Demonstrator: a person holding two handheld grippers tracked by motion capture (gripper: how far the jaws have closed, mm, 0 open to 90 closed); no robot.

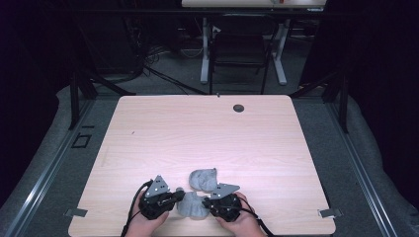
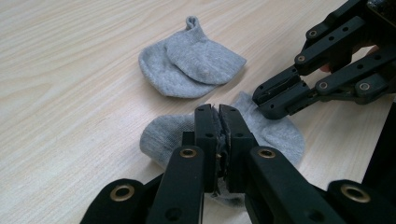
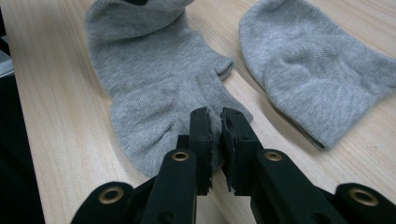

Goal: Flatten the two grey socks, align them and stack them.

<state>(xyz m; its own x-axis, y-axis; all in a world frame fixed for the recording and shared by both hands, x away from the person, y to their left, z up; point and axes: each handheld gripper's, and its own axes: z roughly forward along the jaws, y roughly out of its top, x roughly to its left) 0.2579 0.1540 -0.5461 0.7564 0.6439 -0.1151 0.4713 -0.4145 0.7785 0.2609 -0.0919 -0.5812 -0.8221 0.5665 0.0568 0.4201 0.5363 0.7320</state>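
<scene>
Two grey ankle socks lie near the table's front edge. The far sock (image 1: 204, 179) (image 2: 191, 63) (image 3: 317, 70) rests flat and untouched. The near sock (image 1: 193, 206) (image 2: 163, 135) (image 3: 154, 84) is stretched between my two grippers. My left gripper (image 1: 180, 195) (image 2: 218, 112) is shut on the sock's left end, with fabric pinched between its jaws. My right gripper (image 1: 207, 200) (image 2: 266, 100) (image 3: 215, 114) is at the sock's right edge. Its jaws stand a narrow gap apart, with the sock's edge lying in the gap.
The light wooden table (image 1: 197, 128) has a dark round cable hole (image 1: 238, 108) at the back right. Beyond the table stand a black chair (image 1: 239, 52) and the legs of another desk (image 1: 204, 59).
</scene>
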